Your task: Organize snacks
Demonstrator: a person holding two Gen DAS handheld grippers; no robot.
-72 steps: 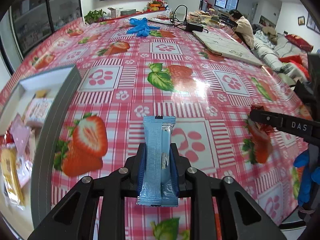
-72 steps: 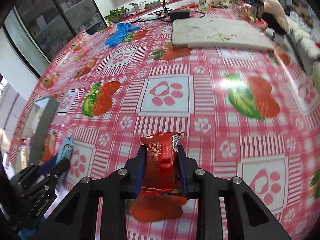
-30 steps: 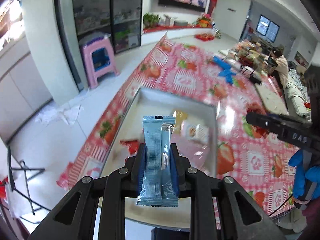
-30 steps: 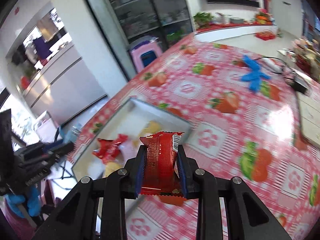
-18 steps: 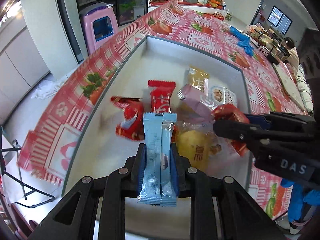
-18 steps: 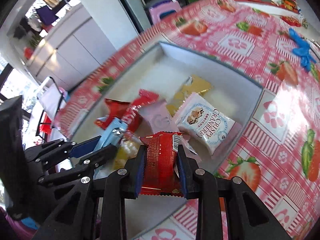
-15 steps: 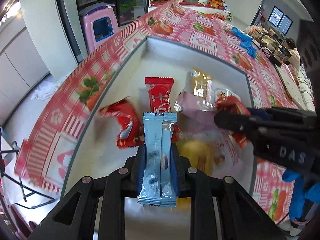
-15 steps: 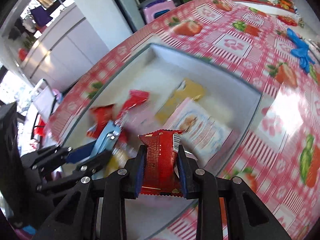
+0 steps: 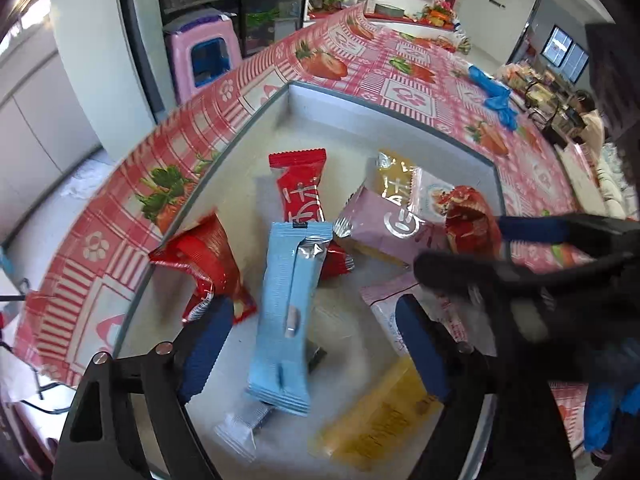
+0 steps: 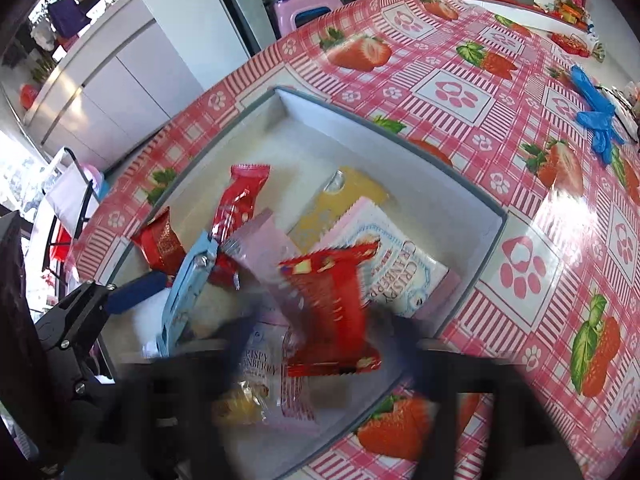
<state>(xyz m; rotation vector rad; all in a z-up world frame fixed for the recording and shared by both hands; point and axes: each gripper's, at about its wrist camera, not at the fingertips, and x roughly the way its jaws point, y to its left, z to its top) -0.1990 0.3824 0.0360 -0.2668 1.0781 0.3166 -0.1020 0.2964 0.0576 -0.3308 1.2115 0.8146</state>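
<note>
A grey-rimmed white box (image 9: 400, 114) (image 10: 496, 216) on the strawberry tablecloth holds several snack packets. My left gripper (image 9: 308, 334) is open over the box, and the light blue packet (image 9: 290, 308) (image 10: 188, 280) hangs free between its spread fingers. My right gripper (image 10: 320, 364) is blurred but spread wide; the red packet (image 10: 332, 308) (image 9: 468, 220) is loose above the box between its fingers. In the left wrist view the right gripper (image 9: 480, 248) reaches in from the right.
Red, yellow, pink and white "Crispy Cranberry" (image 10: 396, 276) packets lie in the box. Blue gloves (image 10: 596, 116) lie far on the table. A pink stool (image 9: 204, 52) stands on the floor past the table's edge.
Both grippers have opened over the box. The blue packet and the red packet have come free of the pads and are falling toward the box.
</note>
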